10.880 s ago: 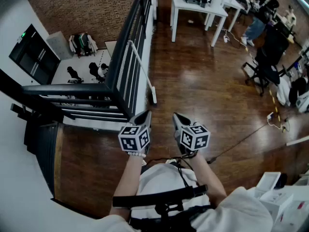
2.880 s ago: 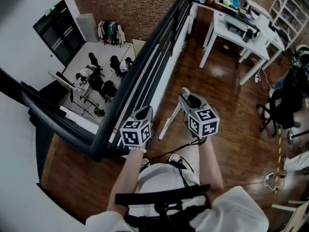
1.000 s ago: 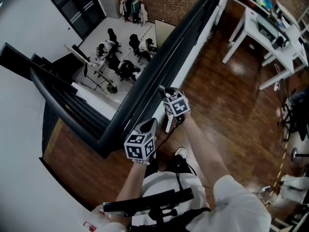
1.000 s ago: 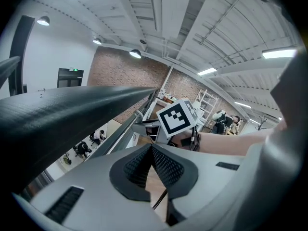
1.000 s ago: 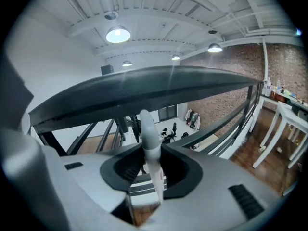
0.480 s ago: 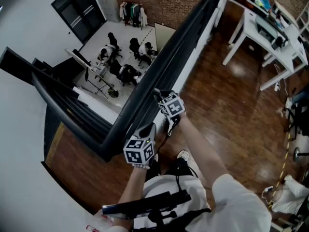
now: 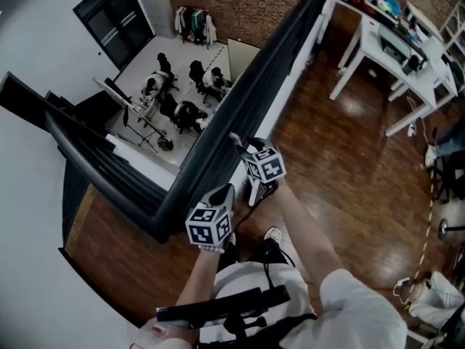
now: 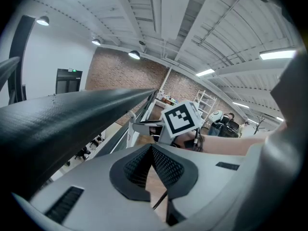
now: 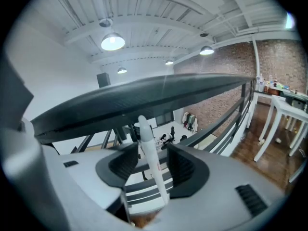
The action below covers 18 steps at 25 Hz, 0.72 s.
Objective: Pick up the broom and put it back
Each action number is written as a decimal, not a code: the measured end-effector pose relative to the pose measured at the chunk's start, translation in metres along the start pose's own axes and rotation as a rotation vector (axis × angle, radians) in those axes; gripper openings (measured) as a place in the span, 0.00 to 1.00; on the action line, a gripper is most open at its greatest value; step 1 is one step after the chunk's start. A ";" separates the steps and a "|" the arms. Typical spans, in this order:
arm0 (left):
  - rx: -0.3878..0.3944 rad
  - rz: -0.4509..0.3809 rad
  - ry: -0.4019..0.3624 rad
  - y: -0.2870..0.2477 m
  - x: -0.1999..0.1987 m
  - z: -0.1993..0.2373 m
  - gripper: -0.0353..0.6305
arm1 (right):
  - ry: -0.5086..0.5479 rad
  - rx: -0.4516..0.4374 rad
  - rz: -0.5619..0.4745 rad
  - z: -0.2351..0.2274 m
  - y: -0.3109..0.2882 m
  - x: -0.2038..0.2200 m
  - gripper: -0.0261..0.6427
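On our right gripper (image 9: 151, 151) the jaws are opening around the slim white broom handle (image 9: 144, 129), seemingly propped against the black metal railing (image 7: 247, 102); our left gripper (image 8: 151, 159) is closed, empty; only withdrawing remains, we reckon.

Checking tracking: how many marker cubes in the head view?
2. One cube on the left gripper, beside the railing; the other on the right gripper, its fingers opening around the broom handle.

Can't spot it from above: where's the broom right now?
In the right gripper view, the broom handle stands between the opening right tongs, by the black railing.
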State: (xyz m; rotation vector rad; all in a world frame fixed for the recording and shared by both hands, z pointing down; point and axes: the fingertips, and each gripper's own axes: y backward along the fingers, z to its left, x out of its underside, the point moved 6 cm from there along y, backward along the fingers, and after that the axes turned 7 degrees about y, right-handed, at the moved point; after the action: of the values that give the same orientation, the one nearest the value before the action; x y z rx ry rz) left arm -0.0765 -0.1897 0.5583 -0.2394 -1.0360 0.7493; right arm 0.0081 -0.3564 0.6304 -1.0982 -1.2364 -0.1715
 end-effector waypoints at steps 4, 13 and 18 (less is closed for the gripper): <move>0.046 -0.003 -0.021 0.004 -0.004 0.006 0.03 | -0.122 0.085 -0.071 0.001 0.055 0.022 0.21; 0.208 0.003 -0.062 0.015 -0.011 0.009 0.03 | -0.543 0.286 -0.194 0.037 0.171 0.096 0.06; 0.259 0.024 -0.072 0.024 -0.001 0.011 0.03 | -0.609 0.321 -0.236 0.081 0.190 0.104 0.06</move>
State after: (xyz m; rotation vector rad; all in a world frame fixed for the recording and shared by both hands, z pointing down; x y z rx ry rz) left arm -0.0970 -0.1746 0.5511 -0.0020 -0.9932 0.9102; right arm 0.1153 -0.1535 0.5998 -0.7381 -1.8646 0.1965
